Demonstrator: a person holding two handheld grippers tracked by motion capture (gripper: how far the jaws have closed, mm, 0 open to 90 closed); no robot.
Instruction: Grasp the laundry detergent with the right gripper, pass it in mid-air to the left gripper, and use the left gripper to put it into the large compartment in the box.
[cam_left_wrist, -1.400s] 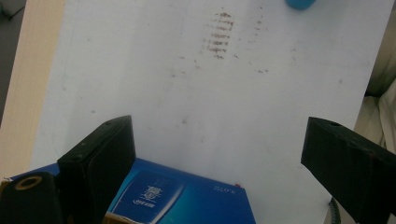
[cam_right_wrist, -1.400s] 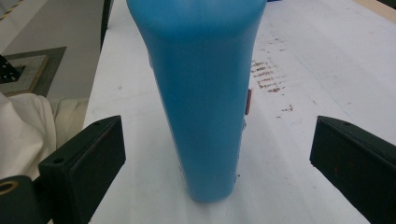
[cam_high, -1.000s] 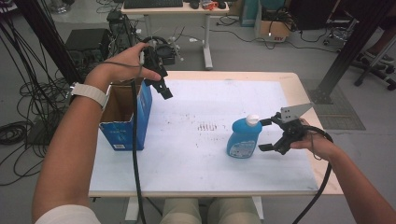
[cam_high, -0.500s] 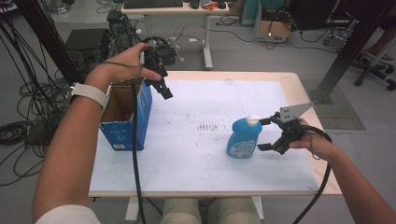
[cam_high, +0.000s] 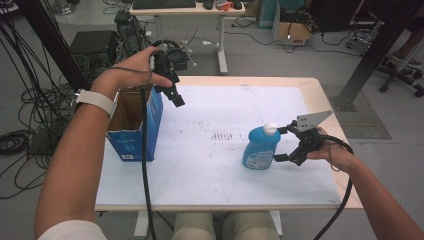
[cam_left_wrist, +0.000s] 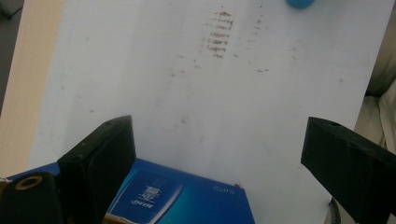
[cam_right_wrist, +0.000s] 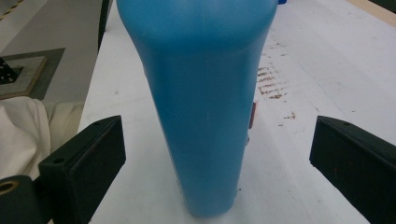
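The blue bottle (cam_high: 261, 149) is standing upright right of the cardboard box (cam_high: 131, 131), probably smooth and slippery; the right gripper (cam_high: 281, 143) is straddling its waist, jaws open.

A blue plastic bottle (cam_high: 261, 148) with a white cap stands upright on the right half of a white table (cam_high: 210, 175), its printed label facing the near edge. Seen close from its narrow side, the bottle (cam_right_wrist: 203, 102) is smooth, slim and filled with blue liquid, resting flat on its base. An open-topped blue cardboard box (cam_high: 134, 125) stands upright at the table's left edge, well apart from the bottle, with white print on its sides and a brown inside.
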